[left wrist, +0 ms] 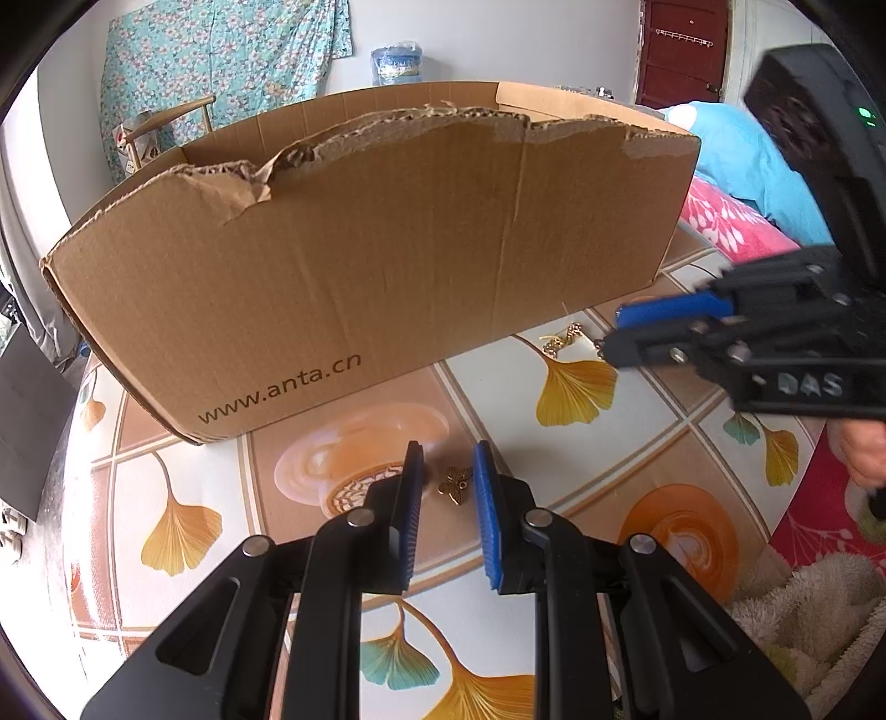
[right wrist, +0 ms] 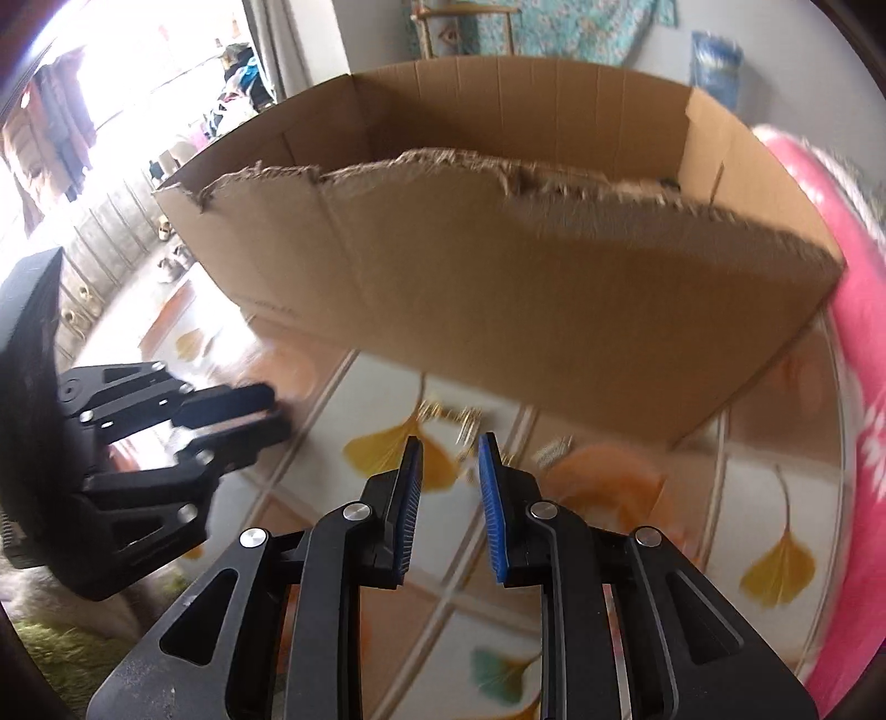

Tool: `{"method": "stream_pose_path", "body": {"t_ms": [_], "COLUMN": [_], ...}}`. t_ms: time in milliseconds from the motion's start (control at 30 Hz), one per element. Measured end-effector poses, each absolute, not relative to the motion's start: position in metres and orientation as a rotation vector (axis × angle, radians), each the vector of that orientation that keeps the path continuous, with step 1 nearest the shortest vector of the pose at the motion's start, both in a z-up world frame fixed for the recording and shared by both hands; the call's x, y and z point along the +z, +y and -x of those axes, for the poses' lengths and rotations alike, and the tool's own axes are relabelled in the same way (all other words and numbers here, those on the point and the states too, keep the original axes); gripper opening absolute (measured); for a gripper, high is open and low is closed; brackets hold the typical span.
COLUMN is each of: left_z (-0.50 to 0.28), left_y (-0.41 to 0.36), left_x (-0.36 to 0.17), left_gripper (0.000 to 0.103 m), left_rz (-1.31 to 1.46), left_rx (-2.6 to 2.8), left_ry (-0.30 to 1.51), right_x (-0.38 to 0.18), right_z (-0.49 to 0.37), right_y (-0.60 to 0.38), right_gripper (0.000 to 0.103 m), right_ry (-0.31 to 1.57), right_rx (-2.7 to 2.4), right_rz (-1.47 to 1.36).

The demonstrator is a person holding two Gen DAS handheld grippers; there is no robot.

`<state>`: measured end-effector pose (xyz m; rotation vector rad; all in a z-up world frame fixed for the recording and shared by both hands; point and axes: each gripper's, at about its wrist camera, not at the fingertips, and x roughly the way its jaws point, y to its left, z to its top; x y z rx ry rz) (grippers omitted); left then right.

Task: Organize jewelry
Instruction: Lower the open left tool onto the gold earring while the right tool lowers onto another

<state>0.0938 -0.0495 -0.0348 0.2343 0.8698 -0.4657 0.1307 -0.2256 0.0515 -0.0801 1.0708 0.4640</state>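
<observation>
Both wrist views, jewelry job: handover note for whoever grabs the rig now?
Left tongs: open, holding nothing, straddling the butterfly charm on the table.
Right tongs: open, holding nothing, aimed at the gold chain lying on the table beside the cardboard box.
Done: nothing visibly picked up; what is in the box cannot be seen.
Left: probably grip the charm and the chain, then put each away.

A bench (left wrist: 598,387) printed with ginkgo leaves borders a pink floral blanket (left wrist: 725,221). Behind hang a turquoise floral cloth (left wrist: 221,61), a blue wrapped bundle (left wrist: 396,62) and a dark red door (left wrist: 682,50).
</observation>
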Motion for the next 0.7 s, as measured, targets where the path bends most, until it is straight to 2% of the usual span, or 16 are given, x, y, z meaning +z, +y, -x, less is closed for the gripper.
{"method": "stream_pose_path", "body": {"t_ms": [433, 567, 700], "left_z": [-0.091, -0.091, -0.089], "left_y": [-0.049, -0.048, -0.047], "left_x": [-0.036, -0.036, -0.036], "left_gripper": [0.018, 0.018, 0.018], "left_rz": [-0.233, -0.234, -0.236], "left_rx": [-0.461, -0.459, -0.456], "left_ry": [0.864, 0.864, 0.863], "right_x": [0.044, 0.045, 0.042], "right_z": [-0.121, -0.124, -0.129], "right_y": [-0.210, -0.209, -0.214], "right_gripper": [0.021, 0.025, 0.025], "right_ry": [1.099, 1.062, 1.103], "right_rx": [0.534, 0.503, 0.485], "right_rz": [0.176, 0.210, 0.214]}}
